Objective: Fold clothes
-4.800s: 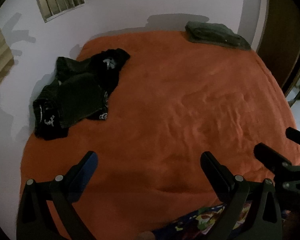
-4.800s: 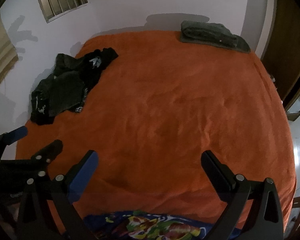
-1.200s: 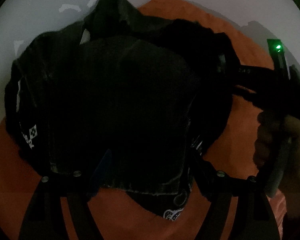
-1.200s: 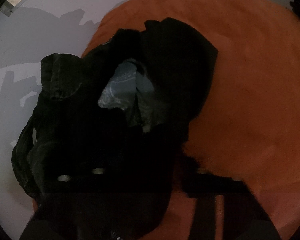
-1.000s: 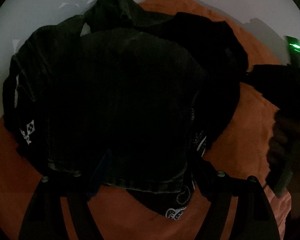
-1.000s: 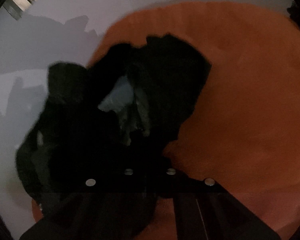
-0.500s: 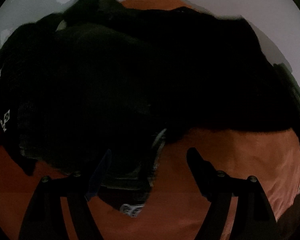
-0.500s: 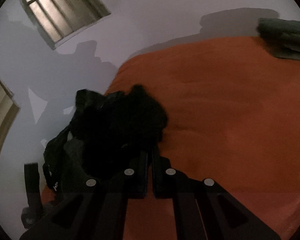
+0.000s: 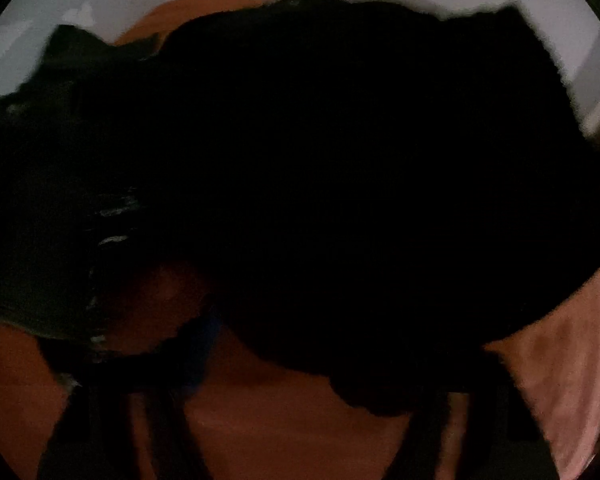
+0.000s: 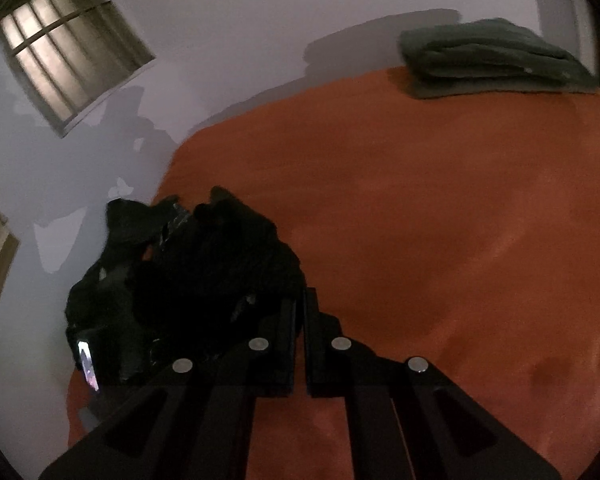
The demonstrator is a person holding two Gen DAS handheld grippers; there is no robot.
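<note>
A black garment [image 9: 360,180] fills most of the blurred left wrist view, stretched to the right over the orange bed cover [image 9: 284,432]. My left gripper [image 9: 300,364] is closing. Its blue fingertip [image 9: 202,350] still stands clear of the cloth, and the garment's lower fold hangs over the other finger. In the right wrist view my right gripper [image 10: 302,308] is shut on an edge of the black garment [image 10: 220,272], drawn out from the dark pile at the bed's left edge. Dark jeans [image 9: 40,248] lie beside it.
A folded grey-green stack [image 10: 492,60] lies at the bed's far right corner. The orange bed [image 10: 440,240] spreads wide to the right of the pile. A pale wall with a barred window [image 10: 68,52] runs along the bed's left side.
My right gripper has drawn back and up from the pile, pulling the black garment with it. In the left wrist view the black cloth has spread to the right and now covers nearly everything.
</note>
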